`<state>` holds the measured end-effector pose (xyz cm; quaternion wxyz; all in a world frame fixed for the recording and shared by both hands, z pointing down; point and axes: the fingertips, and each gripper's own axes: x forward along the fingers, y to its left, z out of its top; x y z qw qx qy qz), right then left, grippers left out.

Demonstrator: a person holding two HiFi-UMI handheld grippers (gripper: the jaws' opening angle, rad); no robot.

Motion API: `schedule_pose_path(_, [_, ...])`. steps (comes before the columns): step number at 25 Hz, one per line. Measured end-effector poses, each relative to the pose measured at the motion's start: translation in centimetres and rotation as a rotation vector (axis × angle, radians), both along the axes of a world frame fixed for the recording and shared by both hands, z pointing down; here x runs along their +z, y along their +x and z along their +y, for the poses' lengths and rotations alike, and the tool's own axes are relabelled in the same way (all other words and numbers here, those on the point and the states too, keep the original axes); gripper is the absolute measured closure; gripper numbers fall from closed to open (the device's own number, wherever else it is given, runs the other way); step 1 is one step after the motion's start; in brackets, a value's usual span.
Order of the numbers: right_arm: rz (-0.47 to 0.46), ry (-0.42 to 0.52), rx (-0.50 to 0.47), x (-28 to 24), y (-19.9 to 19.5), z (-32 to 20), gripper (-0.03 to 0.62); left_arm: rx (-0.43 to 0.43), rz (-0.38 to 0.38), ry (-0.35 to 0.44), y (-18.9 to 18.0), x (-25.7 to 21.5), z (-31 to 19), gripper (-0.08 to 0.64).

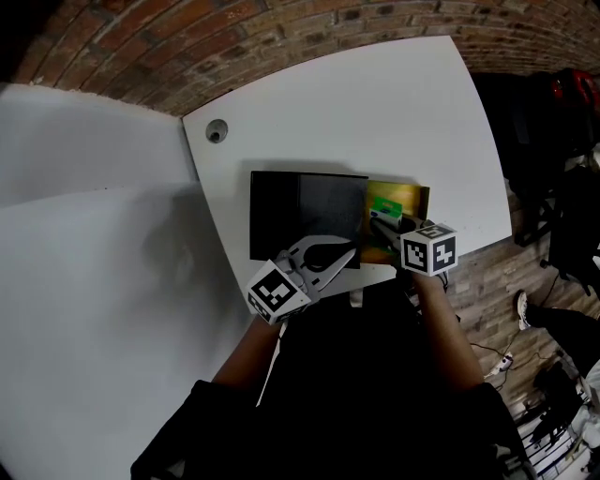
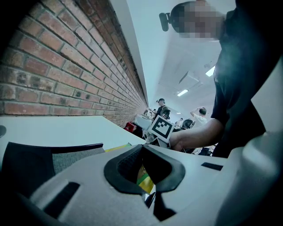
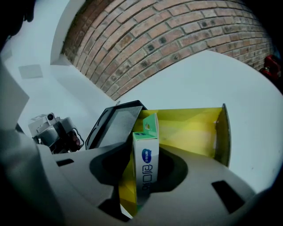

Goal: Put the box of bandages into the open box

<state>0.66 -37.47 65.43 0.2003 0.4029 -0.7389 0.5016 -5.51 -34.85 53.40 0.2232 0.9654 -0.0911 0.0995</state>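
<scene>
Jaws of right gripper (image 3: 148, 153) flank blue-lettered bandage box (image 3: 149, 171).

looked like a shared office or lab workroom, going by a bare brick wall (image 1: 281, 28), white tables (image 1: 375, 112), ceiling strip lights (image 2: 182, 92), other people (image 2: 161, 106) farther back, and cables (image 1: 497, 361) on a wood-pattern floor (image 1: 487, 281).

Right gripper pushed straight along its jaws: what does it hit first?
Probably the box of bandages, standing between its parted jaws; past that, the yellow inner wall of the open box.
</scene>
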Motion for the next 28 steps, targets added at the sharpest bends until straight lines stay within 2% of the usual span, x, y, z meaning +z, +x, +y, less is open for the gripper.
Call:
schedule_pose_path(13, [0.103,0.037,-0.037,-0.7,0.3,-0.9,0.4,0.011,0.005,0.005,0.1,0.1,0.1,0.545])
schedule_pose_path(19, [0.223,0.069,-0.09,-0.4,0.9,-1.0,0.374,0.011,0.01,0.004,0.0,0.2,0.0,0.545])
schedule_pose_path(28, [0.331,0.116,-0.112,-1.4,2.0,-1.6,0.348,0.019,0.023,0.014,0.0,0.1,0.1,0.545])
